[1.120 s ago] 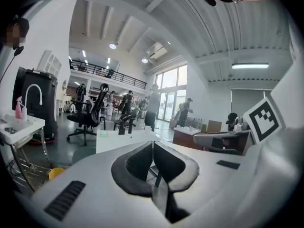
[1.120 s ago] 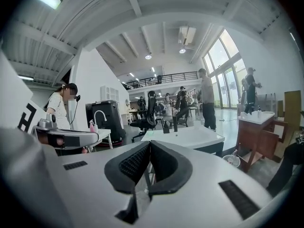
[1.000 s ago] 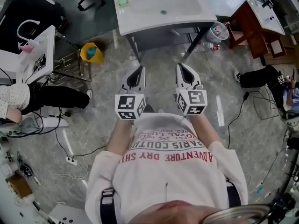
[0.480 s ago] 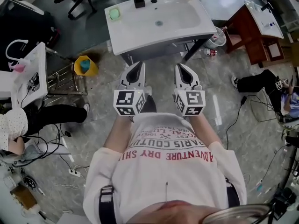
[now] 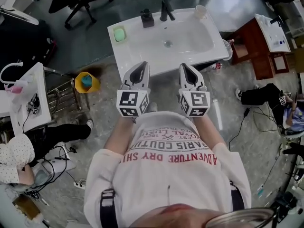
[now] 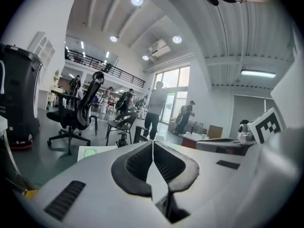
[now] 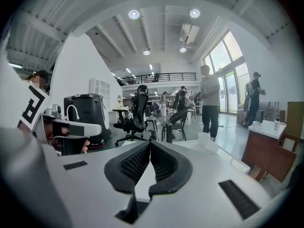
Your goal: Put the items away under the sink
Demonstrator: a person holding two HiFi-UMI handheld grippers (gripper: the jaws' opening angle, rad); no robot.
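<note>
- Left gripper (image 5: pixel 140 68): jaws pressed together, empty, at the sink's (image 5: pixel 142 49) near edge.
- Right gripper (image 5: pixel 186 69): closed on nothing, at the same edge of the sink.

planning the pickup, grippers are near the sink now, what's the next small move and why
Probably open the left gripper and reach for the green item on the sink: both it and the right gripper are shut and empty.

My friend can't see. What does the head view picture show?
From above, a person in a white T-shirt holds the left hand-held gripper and the right hand-held gripper, both shut and empty, toward a white rectangular washbasin with a black tap and green soap bar.
</note>
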